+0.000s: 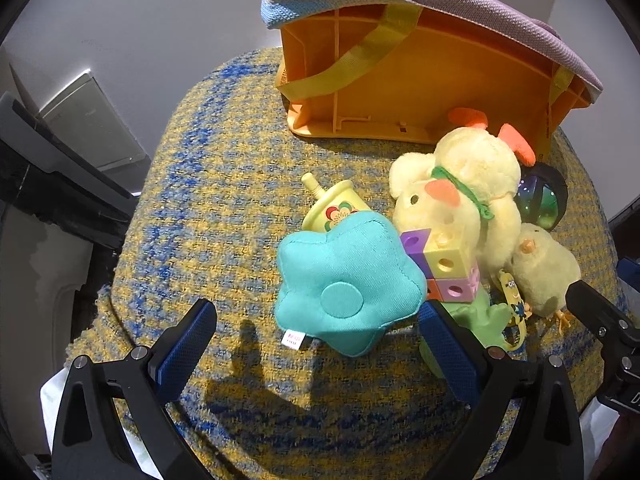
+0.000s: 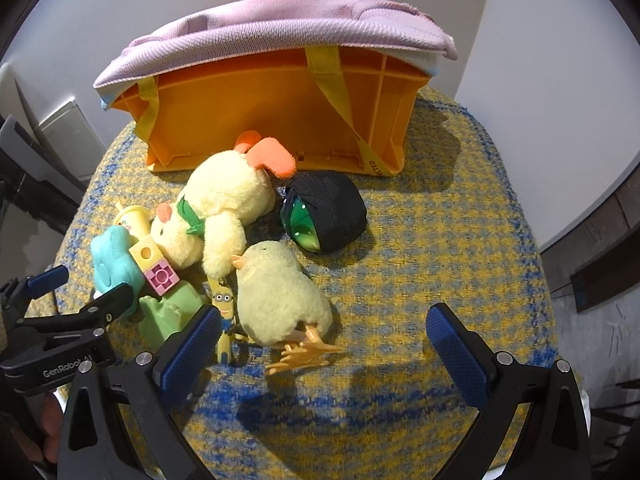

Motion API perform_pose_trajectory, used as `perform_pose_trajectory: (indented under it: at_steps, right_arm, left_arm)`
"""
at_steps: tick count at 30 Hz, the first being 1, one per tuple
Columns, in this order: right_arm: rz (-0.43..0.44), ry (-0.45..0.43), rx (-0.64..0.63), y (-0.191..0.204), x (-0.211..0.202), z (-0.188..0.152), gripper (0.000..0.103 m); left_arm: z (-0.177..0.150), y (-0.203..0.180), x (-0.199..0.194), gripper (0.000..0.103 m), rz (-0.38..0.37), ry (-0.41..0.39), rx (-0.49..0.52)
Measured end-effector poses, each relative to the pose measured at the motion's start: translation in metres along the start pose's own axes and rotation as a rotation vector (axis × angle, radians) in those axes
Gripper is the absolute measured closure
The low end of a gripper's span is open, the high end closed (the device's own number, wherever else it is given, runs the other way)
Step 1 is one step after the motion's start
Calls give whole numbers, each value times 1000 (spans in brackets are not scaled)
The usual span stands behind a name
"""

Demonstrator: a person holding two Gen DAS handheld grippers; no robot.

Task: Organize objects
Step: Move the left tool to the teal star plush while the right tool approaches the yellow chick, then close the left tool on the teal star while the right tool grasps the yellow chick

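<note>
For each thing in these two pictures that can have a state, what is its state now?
Left gripper: open, empty.
Right gripper: open, empty.
Orange crate: tipped on its side, pink cloth draped over it.
Big chick plush: lying down, head on the blocks.
Small chick plush: lying on its side.
Teal flower cushion: leaning on the toy cup.
Block stack: tilted.
</note>
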State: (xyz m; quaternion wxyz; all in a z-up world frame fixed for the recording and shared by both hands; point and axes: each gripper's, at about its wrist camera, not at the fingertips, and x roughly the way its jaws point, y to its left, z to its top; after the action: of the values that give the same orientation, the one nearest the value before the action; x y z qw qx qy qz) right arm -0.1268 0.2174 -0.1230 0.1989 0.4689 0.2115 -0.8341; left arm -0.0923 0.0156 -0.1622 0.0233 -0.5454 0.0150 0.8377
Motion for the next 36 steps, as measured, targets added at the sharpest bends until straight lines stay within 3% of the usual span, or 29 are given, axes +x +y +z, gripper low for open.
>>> perform_pose_trajectory:
  at_steps: [17, 21, 23, 25, 36]
  right_arm:
    - [45, 72, 0, 4, 37, 7, 4]
    - [87, 102, 11, 4, 45, 3, 24]
    - [108, 106, 17, 3, 46, 2, 33]
    - [132, 105, 17, 3, 45, 1, 44]
    - [122, 67, 15, 3, 22, -13, 46]
  left_arm:
    - [8, 6, 26, 2, -54, 25, -15]
    - [7, 7, 25, 10, -77, 14, -11]
    - [7, 8, 25, 24, -100, 13, -10]
    - [6, 8, 25, 26, -107, 15, -5]
    - [2, 20, 15, 29, -98, 9, -27]
